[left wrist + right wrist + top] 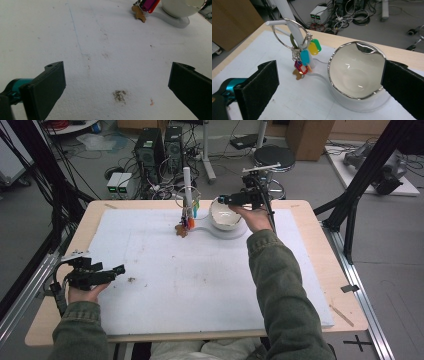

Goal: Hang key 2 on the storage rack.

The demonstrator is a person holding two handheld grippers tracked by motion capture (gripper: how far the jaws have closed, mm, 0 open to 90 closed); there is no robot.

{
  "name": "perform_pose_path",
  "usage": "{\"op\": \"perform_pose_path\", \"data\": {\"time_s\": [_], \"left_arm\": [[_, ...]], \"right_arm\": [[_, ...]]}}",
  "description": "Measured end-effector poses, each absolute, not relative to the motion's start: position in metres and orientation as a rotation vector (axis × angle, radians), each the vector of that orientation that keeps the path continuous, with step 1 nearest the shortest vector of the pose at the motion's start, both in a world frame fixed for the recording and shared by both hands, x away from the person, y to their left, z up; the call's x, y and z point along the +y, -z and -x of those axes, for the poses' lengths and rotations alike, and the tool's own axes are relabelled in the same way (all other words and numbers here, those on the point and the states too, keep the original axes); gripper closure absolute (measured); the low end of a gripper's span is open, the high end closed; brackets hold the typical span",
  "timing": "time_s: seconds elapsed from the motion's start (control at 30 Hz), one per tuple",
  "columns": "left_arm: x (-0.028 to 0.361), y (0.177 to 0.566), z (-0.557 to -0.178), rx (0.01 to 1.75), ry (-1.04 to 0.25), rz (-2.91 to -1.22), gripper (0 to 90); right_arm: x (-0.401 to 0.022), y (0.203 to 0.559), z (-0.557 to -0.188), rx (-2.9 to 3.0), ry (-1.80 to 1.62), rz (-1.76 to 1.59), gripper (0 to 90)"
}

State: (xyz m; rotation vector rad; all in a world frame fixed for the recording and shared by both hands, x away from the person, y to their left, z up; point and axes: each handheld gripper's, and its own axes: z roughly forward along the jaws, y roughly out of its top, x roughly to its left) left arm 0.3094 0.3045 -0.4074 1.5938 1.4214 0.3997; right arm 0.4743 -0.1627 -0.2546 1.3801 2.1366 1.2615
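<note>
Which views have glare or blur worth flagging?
Right gripper view: bright highlights on the bowl rim, the near jaws soft. Left gripper view: the white mat nearly blown out, its jaws blurred. High view: even light, low detail.

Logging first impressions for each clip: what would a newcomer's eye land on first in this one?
Probably the bunch of bright key tags hung by a metal ring on a white post at the far edge of the white mat, the one splash of colour. Just beside it sits a white bowl with a silvery rim, where the right gripper hovers with jaws open. The left gripper rests open at the near left.
</note>
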Motion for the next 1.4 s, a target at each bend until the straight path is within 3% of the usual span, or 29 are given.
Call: {"op": "perform_pose_path", "data": {"time_s": [0.33,1.4], "left_arm": [[0.304,0.408,-0.309,1.420,-0.406,-1.600,1.7],[0.307,0.405,-0.303,1.420,-0.461,-1.571,1.6]], "right_arm": [[-0.189,0.263,-0.452,2.101,-1.272,-1.389,0.6],[-0.264,0.336,-0.399,2.025,-1.186,-1.468,0.6]]}}
